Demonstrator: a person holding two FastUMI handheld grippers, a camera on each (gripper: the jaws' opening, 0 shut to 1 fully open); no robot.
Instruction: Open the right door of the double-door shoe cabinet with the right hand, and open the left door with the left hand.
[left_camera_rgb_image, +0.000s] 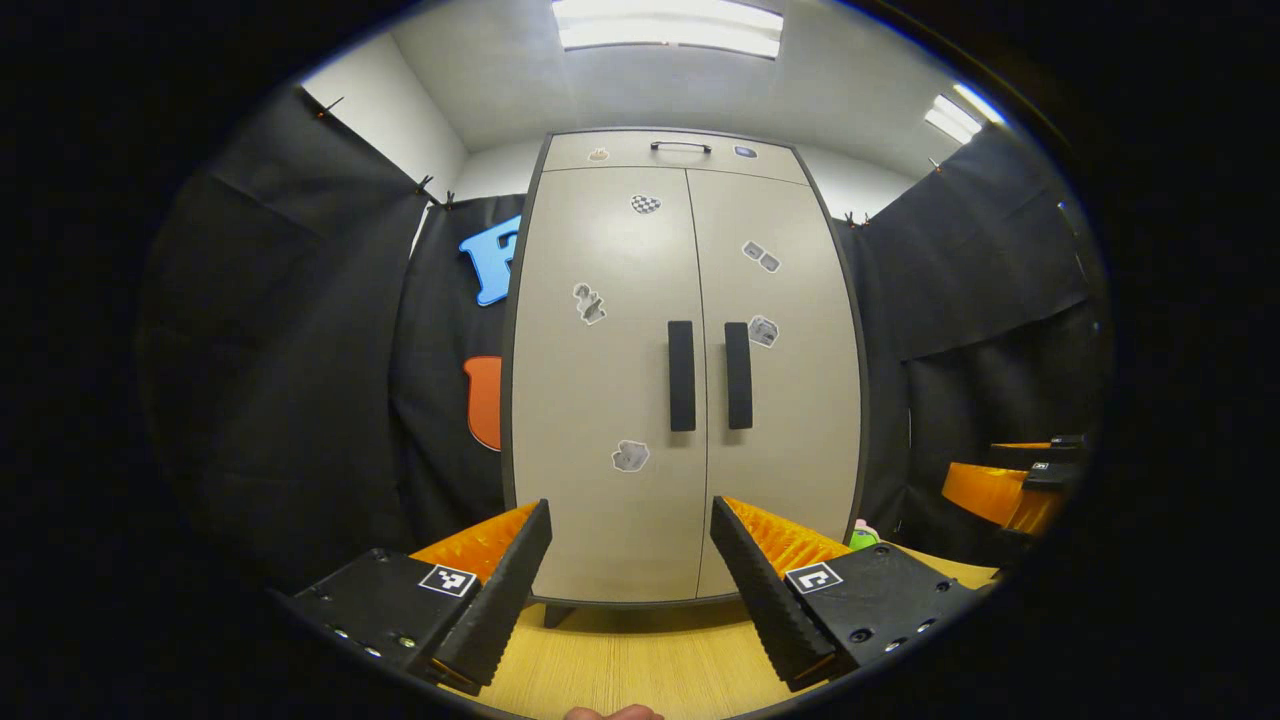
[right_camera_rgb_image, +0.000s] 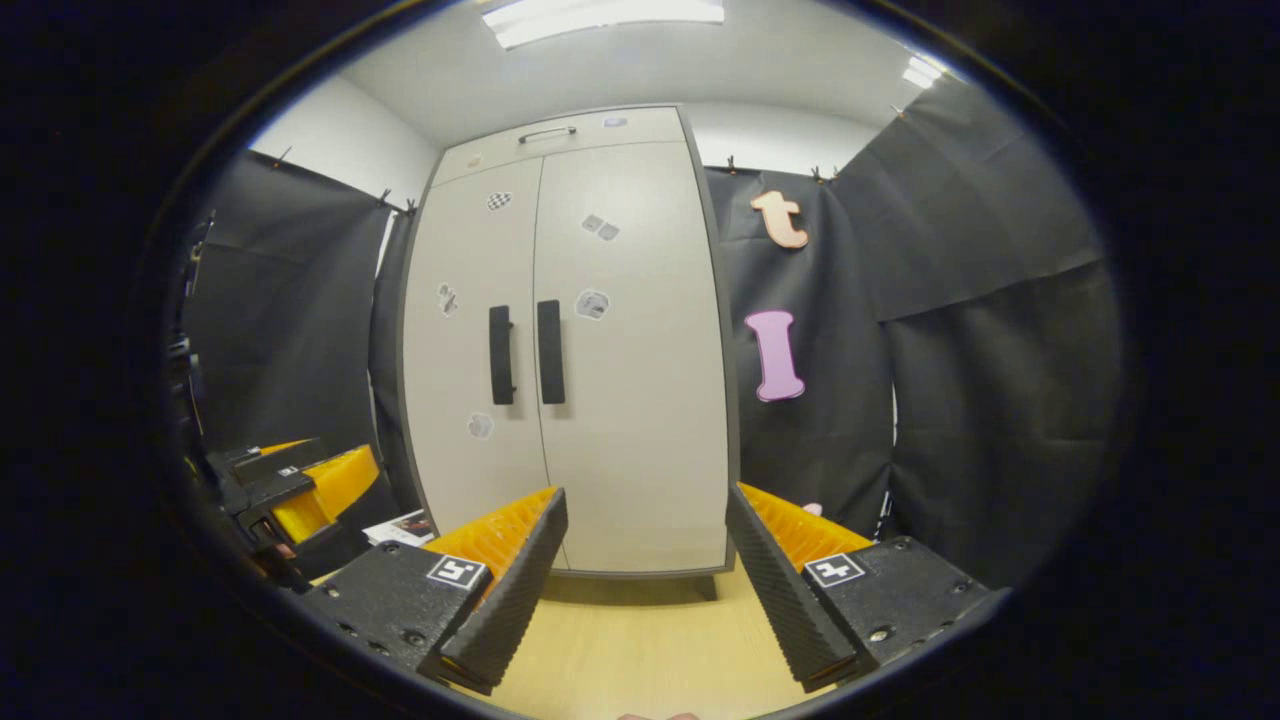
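Upright at frame centre, the shoe cabinet (left_camera_rgb_image: 685, 370) faces the cameras, both doors closed, black handles (left_camera_rgb_image: 681, 375) vertical. Left gripper (left_camera_rgb_image: 630, 520) and right gripper (right_camera_rgb_image: 647, 505) gape, holding nothing.

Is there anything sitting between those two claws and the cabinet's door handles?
Nothing visible. Both the left claw and right claw are open, with bare space ahead up to the left handle and right handle.

bright ceiling panels (left_camera_rgb_image: 668, 25), fisheye-warped edges
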